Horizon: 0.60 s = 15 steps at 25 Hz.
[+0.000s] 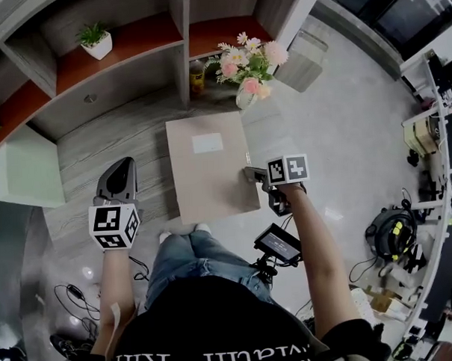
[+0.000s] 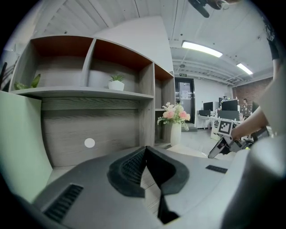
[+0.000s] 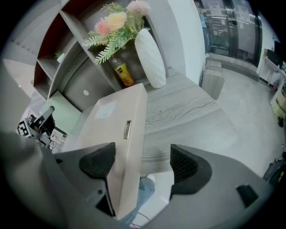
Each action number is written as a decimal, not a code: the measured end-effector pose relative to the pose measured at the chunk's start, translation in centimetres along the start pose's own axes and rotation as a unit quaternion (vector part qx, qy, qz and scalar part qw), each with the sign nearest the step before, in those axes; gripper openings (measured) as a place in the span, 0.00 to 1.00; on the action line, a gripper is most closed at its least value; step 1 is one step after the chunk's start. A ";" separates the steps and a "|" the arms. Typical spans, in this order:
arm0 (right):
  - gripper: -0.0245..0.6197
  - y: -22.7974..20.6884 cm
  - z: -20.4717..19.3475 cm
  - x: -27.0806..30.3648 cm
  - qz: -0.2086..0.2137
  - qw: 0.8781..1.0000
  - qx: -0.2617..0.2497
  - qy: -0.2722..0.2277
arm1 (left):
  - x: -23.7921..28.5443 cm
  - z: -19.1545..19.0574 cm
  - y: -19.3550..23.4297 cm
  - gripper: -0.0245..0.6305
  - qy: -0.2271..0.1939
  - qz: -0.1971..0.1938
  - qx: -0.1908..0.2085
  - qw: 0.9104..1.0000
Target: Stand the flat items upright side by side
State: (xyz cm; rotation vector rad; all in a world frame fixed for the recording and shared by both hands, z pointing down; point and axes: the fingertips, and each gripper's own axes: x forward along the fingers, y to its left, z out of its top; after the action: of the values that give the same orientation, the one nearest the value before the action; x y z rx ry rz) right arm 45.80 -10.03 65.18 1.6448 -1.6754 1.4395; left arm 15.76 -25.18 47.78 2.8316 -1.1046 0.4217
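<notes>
A flat beige box (image 1: 210, 169) with a white label lies on the grey wood desk (image 1: 112, 143), its near end past the desk's front edge. My right gripper (image 1: 249, 173) is at the box's right edge and stands open. In the right gripper view (image 3: 140, 163) the box's side (image 3: 127, 147) lies between the jaws, close against the left pad (image 3: 96, 163), with a wide gap to the right pad (image 3: 185, 165). My left gripper (image 1: 122, 167) hovers over the desk left of the box, shut on nothing; its pads (image 2: 134, 165) meet in the left gripper view.
A white vase of pink flowers (image 1: 246, 85) and a yellow bottle (image 1: 197, 76) stand just behind the box. A potted plant (image 1: 96, 41) sits on the shelf above. A pale green panel (image 1: 28, 177) stands at the desk's left end. Cables and gear lie on the floor (image 1: 393, 236).
</notes>
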 end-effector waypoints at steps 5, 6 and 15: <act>0.65 -1.8 -3.6 -1.5 0.028 0.998 0.048 0.038 | 1.4 0.1 -2.2 0.06 -0.001 -0.030 0.008 1.000; 0.65 -1.9 -4.2 -1.7 0.046 0.996 0.060 0.043 | 1.5 0.0 -2.7 0.06 0.001 -0.035 0.009 0.999; 0.65 1.9 -8.0 0.6 0.288 0.939 0.176 0.058 | 1.1 -1.2 -4.2 0.06 0.025 -0.051 0.033 0.998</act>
State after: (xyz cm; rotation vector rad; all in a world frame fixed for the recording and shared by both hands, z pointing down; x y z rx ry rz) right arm 41.05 -4.04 68.10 1.2302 -2.0195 2.1751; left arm 19.04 -22.59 49.38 2.9004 -0.9504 0.5266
